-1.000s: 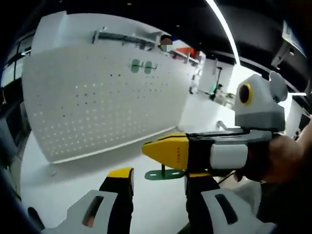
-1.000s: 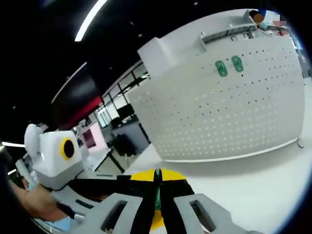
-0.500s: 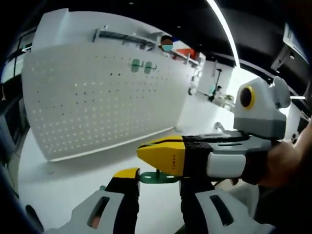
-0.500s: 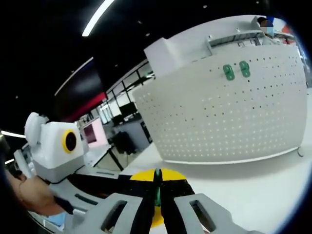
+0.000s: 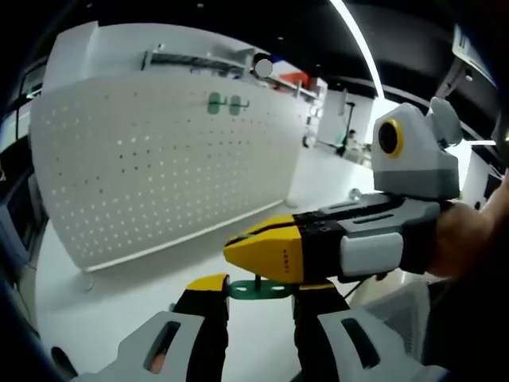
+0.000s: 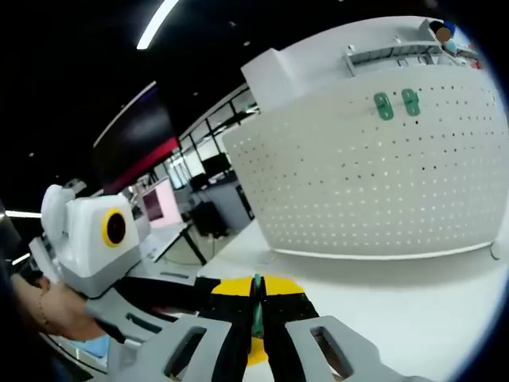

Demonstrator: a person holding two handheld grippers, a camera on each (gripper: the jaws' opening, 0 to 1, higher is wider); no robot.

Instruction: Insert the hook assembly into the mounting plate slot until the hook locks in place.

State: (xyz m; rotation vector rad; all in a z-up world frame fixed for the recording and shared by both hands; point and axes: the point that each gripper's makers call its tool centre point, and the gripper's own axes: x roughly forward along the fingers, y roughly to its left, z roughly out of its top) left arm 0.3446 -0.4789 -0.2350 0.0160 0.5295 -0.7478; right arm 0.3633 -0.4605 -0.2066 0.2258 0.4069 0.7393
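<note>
Left gripper view: the green hook assembly [image 5: 260, 288] is clamped in the right hand-held gripper [image 5: 238, 251], shifted little over the last second; the left hand-held gripper [image 5: 256, 293] stands narrowly parted around it. The perforated mounting plate [image 5: 159, 167] on the table [image 5: 119, 310] remains well apart, so insertion is judged not yet begun

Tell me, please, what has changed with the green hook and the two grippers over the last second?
The left gripper has closed in around the green hook, its jaws now flanking the flat base, though a grip is not clear. The right gripper stays shut on the hook. The white pegboard and its two mounted green hooks are unchanged; both cameras shifted slightly.
</note>
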